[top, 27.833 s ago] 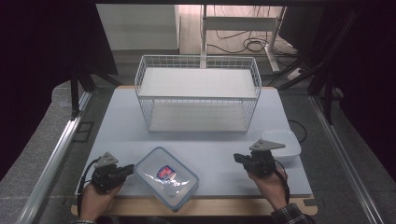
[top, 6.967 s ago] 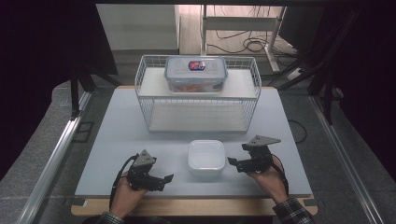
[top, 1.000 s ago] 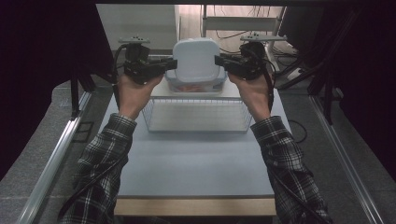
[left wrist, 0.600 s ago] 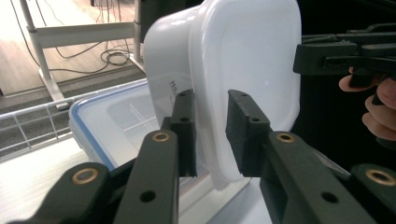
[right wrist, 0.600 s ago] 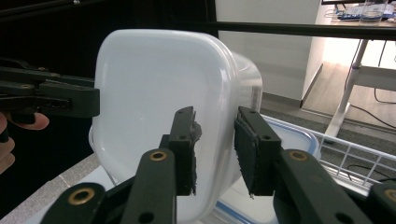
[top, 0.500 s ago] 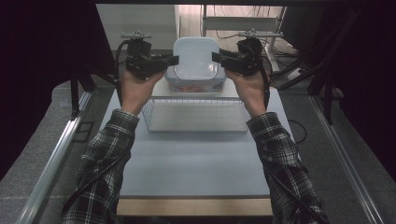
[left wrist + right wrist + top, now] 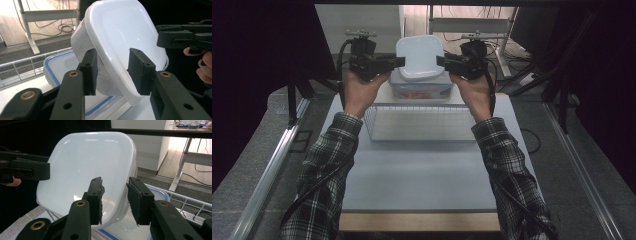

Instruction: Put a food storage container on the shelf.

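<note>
A white lidded container (image 7: 419, 57) stands tilted on top of a clear box with a blue-edged lid (image 7: 419, 90), its lid facing me. My left gripper (image 7: 401, 62) is at its left edge and my right gripper (image 7: 439, 62) at its right edge. In the left gripper view the container's rim (image 7: 120, 37) runs between the parted pads (image 7: 113, 72). In the right gripper view its wall (image 7: 87, 162) likewise lies between the spread pads (image 7: 113, 201), with gaps beside it. Both pairs of jaws have just been opening with the container between them.
The clear box (image 7: 57, 67) rests on the top of a white wire basket (image 7: 422, 122) at the far side of the pale table (image 7: 422, 170). Desk legs and cables lie on the floor behind. Dark curtains flank the table.
Both grippers' jaws stand wider around the white container than a second ago. The hands stay at the same place above the basket, and the container still leans on the clear box.
</note>
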Demonstrator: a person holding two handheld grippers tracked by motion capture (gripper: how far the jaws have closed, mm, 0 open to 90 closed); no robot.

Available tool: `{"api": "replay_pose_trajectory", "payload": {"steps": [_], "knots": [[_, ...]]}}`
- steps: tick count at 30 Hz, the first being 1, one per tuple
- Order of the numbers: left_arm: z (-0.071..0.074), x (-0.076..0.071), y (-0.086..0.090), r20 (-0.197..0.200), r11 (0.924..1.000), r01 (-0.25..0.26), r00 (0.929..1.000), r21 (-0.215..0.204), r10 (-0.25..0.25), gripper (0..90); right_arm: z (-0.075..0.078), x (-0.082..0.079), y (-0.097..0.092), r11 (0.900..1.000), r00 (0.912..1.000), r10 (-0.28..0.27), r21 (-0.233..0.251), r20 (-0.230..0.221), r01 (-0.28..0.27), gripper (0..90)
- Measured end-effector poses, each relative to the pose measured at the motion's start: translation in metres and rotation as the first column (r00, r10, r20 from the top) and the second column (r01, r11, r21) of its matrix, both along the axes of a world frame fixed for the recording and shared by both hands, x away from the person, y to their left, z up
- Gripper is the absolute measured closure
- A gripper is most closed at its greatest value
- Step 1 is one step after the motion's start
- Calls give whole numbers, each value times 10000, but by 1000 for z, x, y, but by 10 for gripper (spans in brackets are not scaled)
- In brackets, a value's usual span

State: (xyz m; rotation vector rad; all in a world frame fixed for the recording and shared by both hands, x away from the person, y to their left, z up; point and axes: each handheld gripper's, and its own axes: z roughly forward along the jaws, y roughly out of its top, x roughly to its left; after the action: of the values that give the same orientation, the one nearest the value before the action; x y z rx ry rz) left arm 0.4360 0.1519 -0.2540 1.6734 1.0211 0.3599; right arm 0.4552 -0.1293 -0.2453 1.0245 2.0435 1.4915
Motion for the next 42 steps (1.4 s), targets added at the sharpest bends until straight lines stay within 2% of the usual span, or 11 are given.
{"api": "replay_pose_trajectory", "payload": {"steps": [2, 4, 6, 13, 16, 19, 23, 26, 33, 39, 42], "knots": [[1, 3, 0, -22, 9999, -80, 10000, 123, 80, 578, 0, 0, 1, 9999, 10000, -59, -122, 19, 59, 640], [2, 4, -2, 164, 9980, -436, 9989, 452, 429, 564, 0, 0, 2, 9999, 10000, -8, -106, 8, 8, 638], [3, 7, -5, 143, 9970, -450, 9989, 623, 441, 565, 0, 1, 3, 9999, 10000, -89, -143, 6, 89, 635], [3, 10, -8, 247, 9958, -612, 9979, 687, 596, 566, 1, 4, 2, 9998, 9998, -191, -55, -58, 191, 631], [4, 8, -9, 450, 9946, -701, 9967, 767, 668, 564, 1, 4, 1, 9997, 9997, -231, -46, -4, 231, 607], [7, 4, -7, 535, 9961, -554, 9972, 686, 518, 547, 3, 2, -1, 9998, 9998, -173, 76, 101, 172, 561], [10, -5, -3, 659, 9961, -340, 9974, 813, 287, 503, 5, -2, -6, 9992, 9996, 274, 299, 9, -274, 463], [9, -12, 1, 602, 9965, 14, 9982, 836, -65, 447, 3, -7, -9, 9984, 9986, 537, 188, -25, -536, 373], [-4, -30, 4, 838, 9931, 475, 9949, 1072, -566, 299, -10, -21, -14, 9946, 9947, 1031, -102, -16, -1031, 243], [-16, -40, 1, 768, 9903, 801, 9931, 1135, -891, 201, -23, -31, -19, 9909, 9912, 1320, -296, 137, -1315, 173], [-23, -44, -1, 699, 9890, 975, 9919, 1114, -1056, 161, -29, -36, -23, 9887, 9888, 1484, -218, 126, -1481, 149]]}}
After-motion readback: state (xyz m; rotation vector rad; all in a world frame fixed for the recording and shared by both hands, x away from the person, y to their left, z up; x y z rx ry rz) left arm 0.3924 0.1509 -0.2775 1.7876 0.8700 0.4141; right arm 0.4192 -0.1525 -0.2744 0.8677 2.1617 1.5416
